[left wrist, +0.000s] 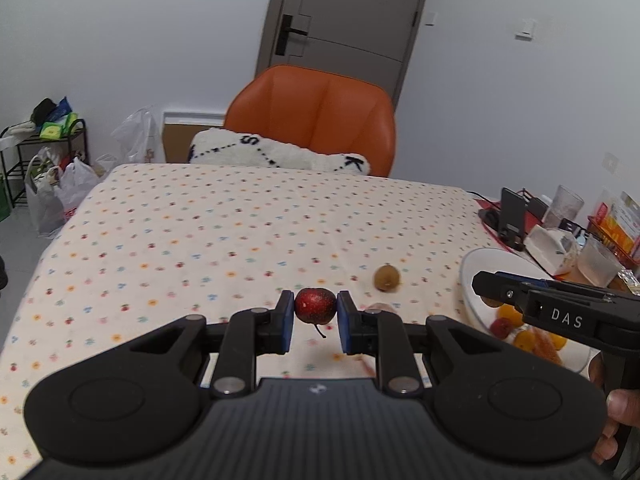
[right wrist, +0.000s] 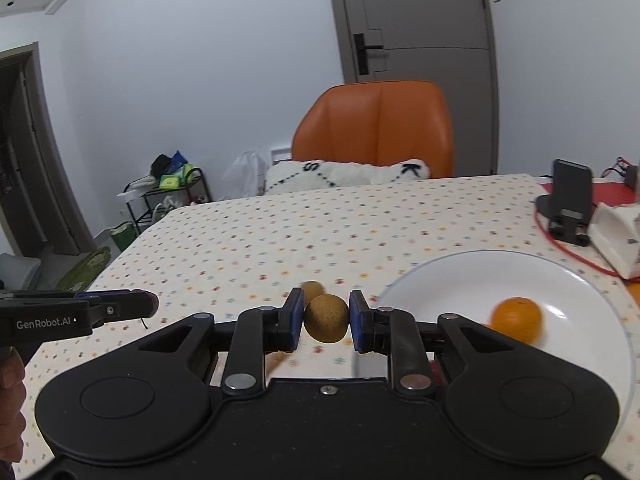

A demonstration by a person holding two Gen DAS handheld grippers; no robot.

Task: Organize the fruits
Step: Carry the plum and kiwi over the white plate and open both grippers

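My left gripper (left wrist: pixel 315 307) is shut on a small dark red fruit (left wrist: pixel 315 305) with a stem, held above the dotted tablecloth. My right gripper (right wrist: pixel 326 317) is shut on a brown kiwi (right wrist: pixel 326 318) just left of the white plate (right wrist: pixel 460 276). A second kiwi (left wrist: pixel 386 277) lies on the cloth; in the right wrist view that second kiwi (right wrist: pixel 313 289) sits just behind the held one. An orange (right wrist: pixel 517 319) rests in the plate. In the left wrist view the plate (left wrist: pixel 470 280) holds orange and red fruit (left wrist: pixel 502 326), with the right gripper (left wrist: pixel 486 292) over it.
An orange chair (left wrist: pixel 316 116) with a white cushion (left wrist: pixel 276 154) stands at the table's far edge. A phone stand (right wrist: pixel 568 204), a white box (right wrist: pixel 616 236), glasses (left wrist: pixel 566 202) and packets crowd the right side. Bags and a rack (left wrist: pixel 48 160) stand on the floor at left.
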